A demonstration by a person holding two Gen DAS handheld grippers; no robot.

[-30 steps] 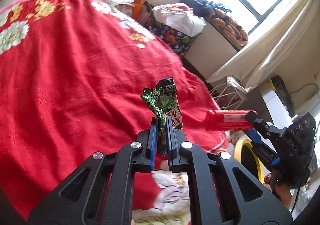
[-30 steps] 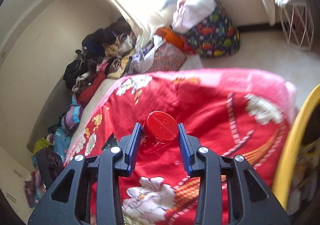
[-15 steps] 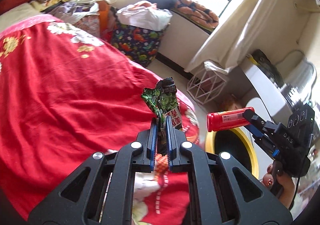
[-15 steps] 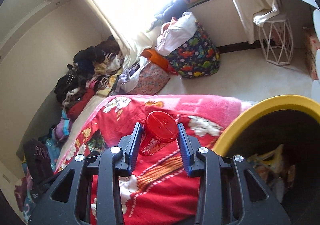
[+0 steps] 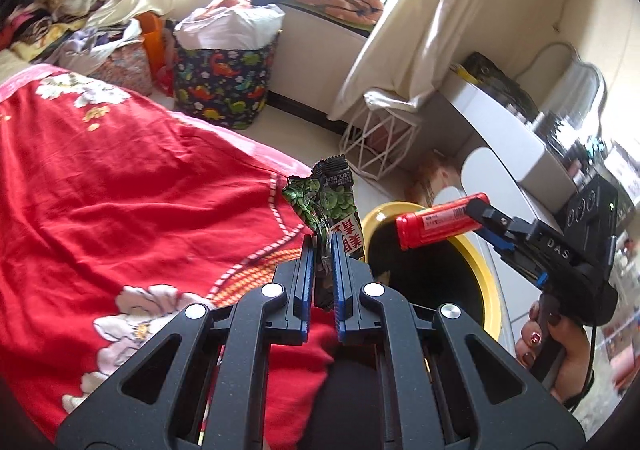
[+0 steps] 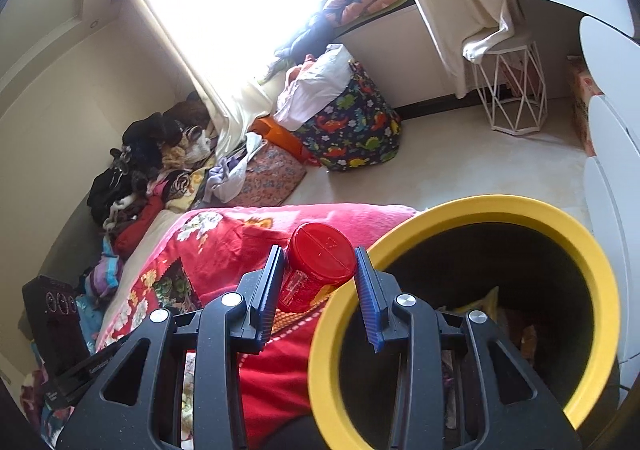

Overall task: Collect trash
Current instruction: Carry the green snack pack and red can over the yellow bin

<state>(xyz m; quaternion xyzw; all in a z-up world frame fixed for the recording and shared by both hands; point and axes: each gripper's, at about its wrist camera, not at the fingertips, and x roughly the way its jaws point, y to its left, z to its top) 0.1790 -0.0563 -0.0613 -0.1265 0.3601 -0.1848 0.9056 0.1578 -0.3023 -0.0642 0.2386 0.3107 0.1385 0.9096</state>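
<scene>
My left gripper [image 5: 321, 278] is shut on a green snack wrapper [image 5: 328, 206], held upright at the bed's edge, just left of a yellow-rimmed trash bin [image 5: 486, 290]. My right gripper [image 6: 318, 282] is shut on a red plastic tube [image 6: 318, 268], held sideways over the bin's near rim [image 6: 500, 210]. The tube [image 5: 438, 221] and the right gripper [image 5: 496, 230] also show in the left wrist view, above the bin's opening. Some trash lies in the bin's dark bottom. The wrapper [image 6: 172, 286] shows small in the right wrist view.
A red floral blanket [image 5: 120, 210] covers the bed beside the bin. A dinosaur-print laundry bag [image 6: 352, 122], a white wire stool [image 6: 516, 90] and a white cabinet [image 5: 504, 130] stand around the pale floor. Piled clothes [image 6: 148, 170] lie along the wall.
Both grippers have swung from above the bed toward the bin, still holding their items. The red tube now hangs over the bin's opening, and the wrapper has reached the bed's edge.
</scene>
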